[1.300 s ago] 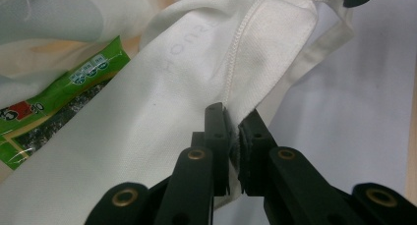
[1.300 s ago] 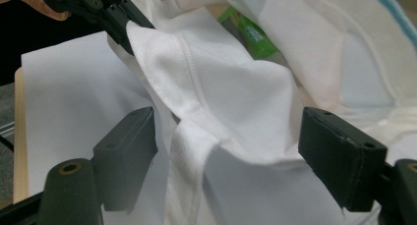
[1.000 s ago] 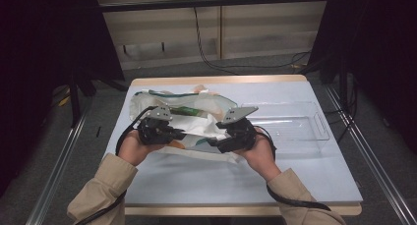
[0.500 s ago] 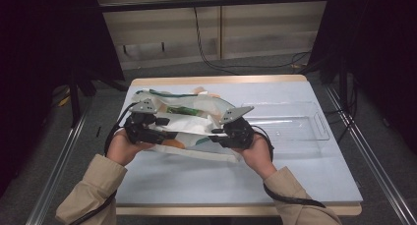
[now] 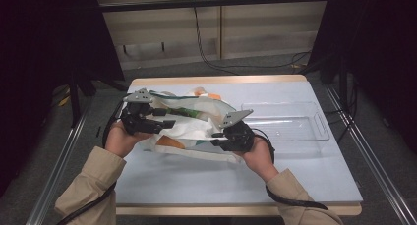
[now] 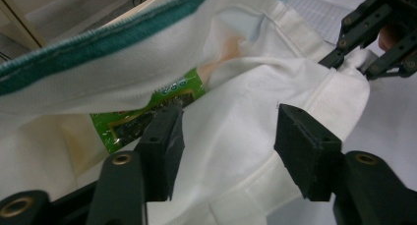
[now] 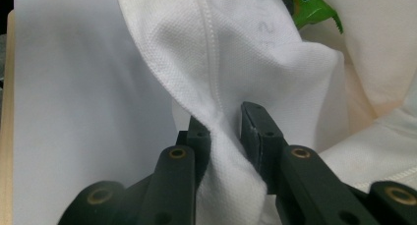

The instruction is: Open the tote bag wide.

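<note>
Lying crumpled on the table (image 5: pixel 295 176) left of the clear tray (image 5: pixel 285 121), the white cloth bag (image 5: pixel 192 129) is soft, light and limp. The right gripper (image 7: pixel 223 131) pinches a fold near its rim. The left gripper (image 6: pixel 228 136), jaws just narrowing, stands apart over loose cloth. Grip hems; a green packet (image 6: pixel 147 112) sits inside.

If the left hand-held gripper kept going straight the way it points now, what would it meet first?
Most likely the white cloth bag: its fabric lies right ahead of the left hand-held gripper, between the open jaws. The green packet sits just beyond; depth is hard to judge.
</note>
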`<state>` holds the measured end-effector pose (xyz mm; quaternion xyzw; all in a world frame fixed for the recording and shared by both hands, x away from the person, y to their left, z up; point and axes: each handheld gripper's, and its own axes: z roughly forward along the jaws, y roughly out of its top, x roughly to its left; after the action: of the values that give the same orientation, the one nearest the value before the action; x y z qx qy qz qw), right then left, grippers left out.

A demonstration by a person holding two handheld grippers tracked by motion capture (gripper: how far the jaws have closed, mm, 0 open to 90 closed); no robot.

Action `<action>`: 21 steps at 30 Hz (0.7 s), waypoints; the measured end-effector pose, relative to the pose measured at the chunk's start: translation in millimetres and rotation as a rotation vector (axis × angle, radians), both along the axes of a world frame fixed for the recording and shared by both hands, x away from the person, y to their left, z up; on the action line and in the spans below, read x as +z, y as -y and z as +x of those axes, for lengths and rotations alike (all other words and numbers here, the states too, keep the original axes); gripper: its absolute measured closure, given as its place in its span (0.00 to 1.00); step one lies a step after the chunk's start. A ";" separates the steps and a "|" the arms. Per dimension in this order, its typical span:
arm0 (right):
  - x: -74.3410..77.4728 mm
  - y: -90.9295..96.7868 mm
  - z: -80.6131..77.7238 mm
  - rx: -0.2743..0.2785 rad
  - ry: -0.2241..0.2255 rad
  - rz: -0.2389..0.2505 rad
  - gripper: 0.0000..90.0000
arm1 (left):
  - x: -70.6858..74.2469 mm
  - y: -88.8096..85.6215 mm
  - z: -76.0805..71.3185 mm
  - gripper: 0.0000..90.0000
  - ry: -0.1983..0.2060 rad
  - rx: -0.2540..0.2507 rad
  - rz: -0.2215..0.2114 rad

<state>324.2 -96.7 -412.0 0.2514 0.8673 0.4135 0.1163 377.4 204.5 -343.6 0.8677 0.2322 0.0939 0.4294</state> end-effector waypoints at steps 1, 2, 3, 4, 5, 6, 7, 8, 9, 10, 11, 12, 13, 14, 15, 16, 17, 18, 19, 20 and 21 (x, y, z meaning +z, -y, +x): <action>-0.3 -0.1 -0.6 0.002 -0.001 -0.004 0.84 | 0.4 1.6 1.5 0.54 0.004 -0.004 -0.002; -0.8 -0.4 -1.2 0.004 -0.002 -0.006 0.84 | 1.1 3.4 2.7 0.56 0.004 -0.003 0.002; -1.2 -0.4 -1.6 0.011 -0.002 -0.011 0.84 | 1.1 5.6 4.0 0.58 0.007 -0.002 -0.006; -1.8 -1.0 -2.1 0.014 0.000 -0.009 0.84 | 1.2 7.4 5.5 0.61 0.003 0.000 -0.007; -2.2 -1.2 -2.6 0.016 0.003 -0.017 0.84 | 1.1 9.1 7.8 0.64 0.007 0.000 -0.005; -2.9 -1.4 -3.0 0.019 0.005 -0.024 0.84 | 1.3 9.6 9.2 0.66 0.013 0.002 0.004; -4.3 -1.5 -3.3 0.028 0.005 -0.028 0.85 | 0.4 10.3 11.0 0.70 0.015 0.006 0.000; -4.3 -1.5 -3.3 0.028 0.005 -0.028 0.85 | -0.8 11.3 12.2 0.70 0.000 0.009 -0.010; -6.1 -1.9 -4.3 0.024 -0.004 -0.027 0.85 | -1.8 11.9 13.7 0.74 0.006 0.013 -0.007; -6.1 -1.9 -4.3 0.024 -0.004 -0.027 0.85 | -2.7 12.5 14.8 0.74 0.008 0.019 -0.005; -7.8 -2.4 -5.0 0.034 -0.011 -0.034 0.86 | -3.7 13.2 15.7 0.77 0.001 0.025 -0.008; -8.6 -3.3 -5.7 0.031 -0.013 -0.037 0.86 | -4.6 14.0 16.8 0.79 0.002 0.037 -0.011; -8.6 -3.3 -5.7 0.031 -0.013 -0.037 0.86 | -5.4 14.2 18.3 0.79 0.000 0.040 -0.014; -9.7 -3.9 -6.7 0.039 -0.016 -0.046 0.86 | -5.6 14.4 19.5 0.80 0.000 0.046 -0.012; -10.2 -4.4 -7.4 0.039 -0.019 -0.046 0.86 | -6.2 15.1 20.5 0.82 -0.005 0.053 -0.026; -10.6 -4.3 -7.8 0.041 -0.023 -0.045 0.86 | -6.1 15.0 21.8 0.83 -0.002 0.057 -0.020; -11.0 -4.3 -8.0 0.042 -0.025 -0.047 0.86 | -6.3 15.3 23.0 0.83 -0.001 0.060 -0.026; -11.4 -4.3 -8.6 0.038 -0.029 -0.046 0.87 | -6.3 15.5 24.1 0.84 -0.009 0.065 -0.033; -11.9 -4.2 -8.8 0.040 -0.030 -0.047 0.87 | -6.3 16.0 25.2 0.84 -0.010 0.070 -0.033; -11.9 -4.2 -8.8 0.040 -0.030 -0.047 0.87 | -6.2 16.2 26.4 0.84 -0.011 0.076 -0.035; -12.6 -3.8 -9.3 0.039 -0.034 -0.044 0.87 | -5.9 16.0 28.0 0.85 -0.016 0.080 -0.036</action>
<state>314.9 -92.9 -424.6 0.2388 0.8828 0.3923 0.0988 405.4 188.5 -349.5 0.8504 0.2720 0.1000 0.4392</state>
